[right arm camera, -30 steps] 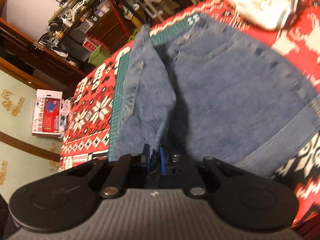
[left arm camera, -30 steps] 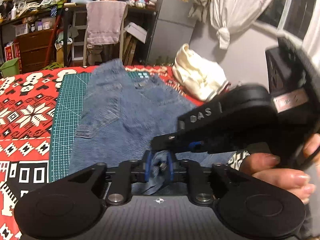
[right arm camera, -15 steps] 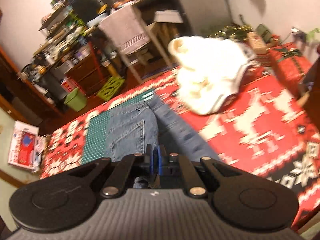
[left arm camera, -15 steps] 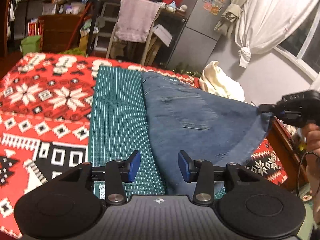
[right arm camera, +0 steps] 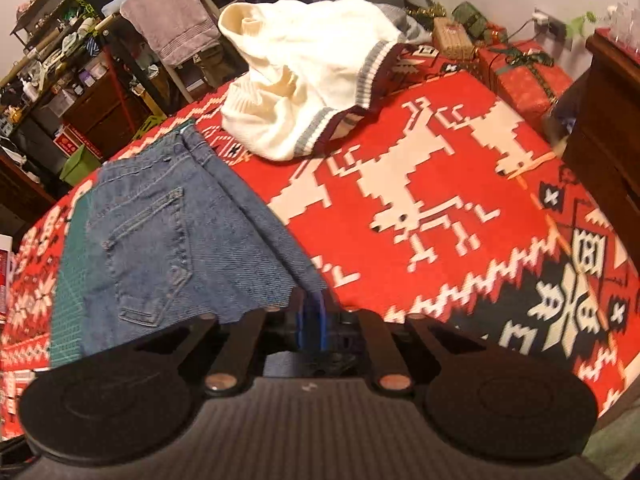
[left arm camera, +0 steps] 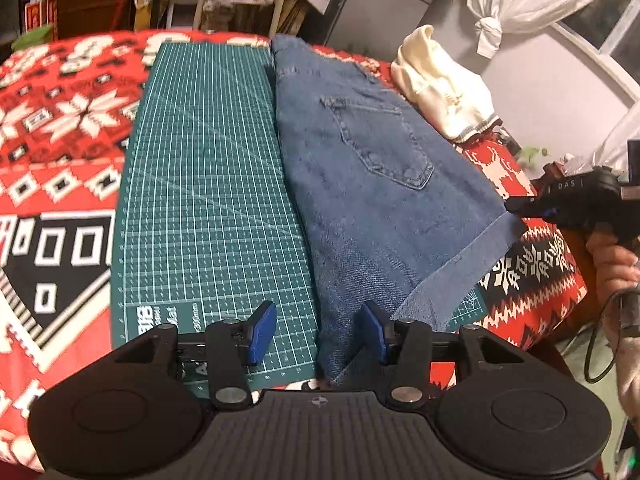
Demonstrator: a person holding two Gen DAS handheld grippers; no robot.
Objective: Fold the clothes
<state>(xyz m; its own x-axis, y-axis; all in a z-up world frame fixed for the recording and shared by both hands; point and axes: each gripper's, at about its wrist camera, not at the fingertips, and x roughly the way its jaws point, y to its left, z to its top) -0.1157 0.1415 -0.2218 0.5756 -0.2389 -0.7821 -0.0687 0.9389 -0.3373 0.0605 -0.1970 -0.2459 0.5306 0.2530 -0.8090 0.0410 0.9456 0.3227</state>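
Since 1.0 s ago the left gripper (left arm camera: 316, 334) has been released, blue pads apart; folded blue denim shorts (left arm camera: 376, 184) lie on green gridded cutting mat (left arm camera: 208, 184), hem corner pinched by right gripper (right arm camera: 311, 316)

Blue denim jeans (left arm camera: 372, 184) folded lengthwise, back pocket up, lying flat, partly on green cutting mat (left arm camera: 204, 184), partly on red patterned blanket (right arm camera: 440, 216). Hem corner lifted at right. Cream sweater (right arm camera: 304, 80) crumpled beyond, apart from jeans.
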